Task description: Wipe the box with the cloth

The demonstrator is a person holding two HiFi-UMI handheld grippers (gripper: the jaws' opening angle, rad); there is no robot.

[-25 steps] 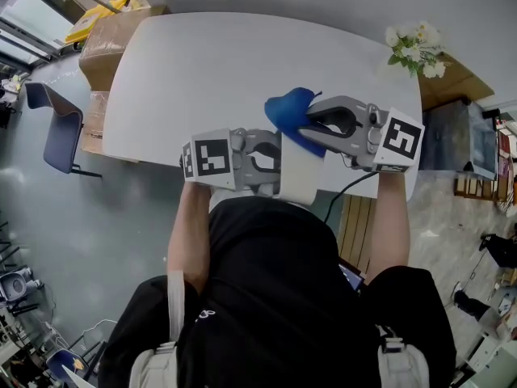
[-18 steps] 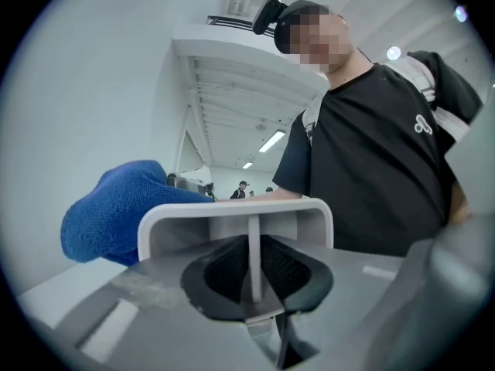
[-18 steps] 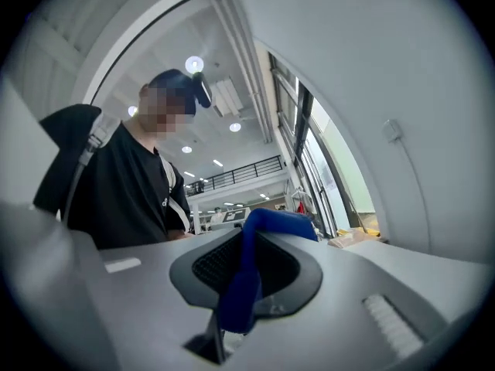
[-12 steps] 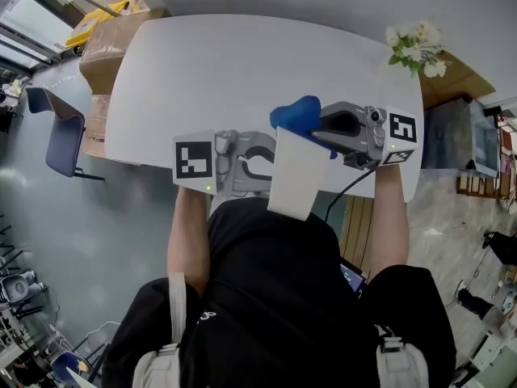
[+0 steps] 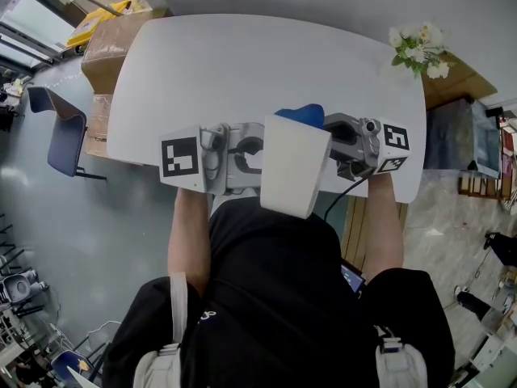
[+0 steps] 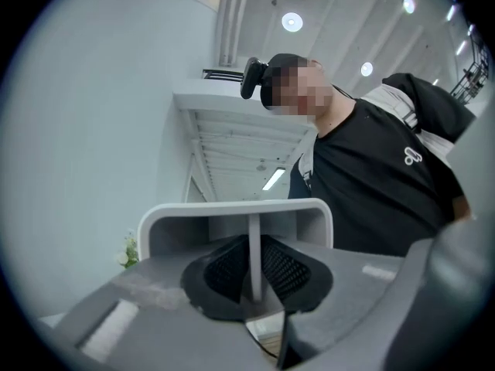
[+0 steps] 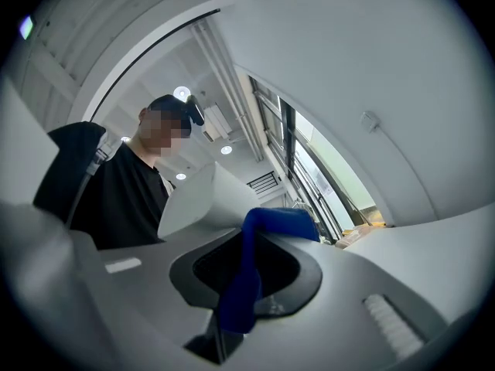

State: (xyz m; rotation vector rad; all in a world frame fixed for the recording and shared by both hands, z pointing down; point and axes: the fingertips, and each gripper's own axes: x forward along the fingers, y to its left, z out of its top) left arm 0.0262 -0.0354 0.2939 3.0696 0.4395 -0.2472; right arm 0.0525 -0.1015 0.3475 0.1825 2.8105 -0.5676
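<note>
In the head view the white box is held up above the near edge of the table, its flat side toward the camera. My left gripper comes in from the left and is shut on the box. In the left gripper view the jaws pinch a thin white wall of the box, and its open rim arches beyond. My right gripper is shut on the blue cloth, which lies against the box's far top edge. In the right gripper view the cloth hangs between the jaws, beside the box.
The white table stretches ahead. White flowers stand at its far right corner. Cardboard boxes and a grey chair are off its left side. The person's torso fills the bottom of the head view.
The left gripper has raised the box toward the camera, so it looks larger. The right gripper has rolled, and the cloth now lies behind the box's top edge.
</note>
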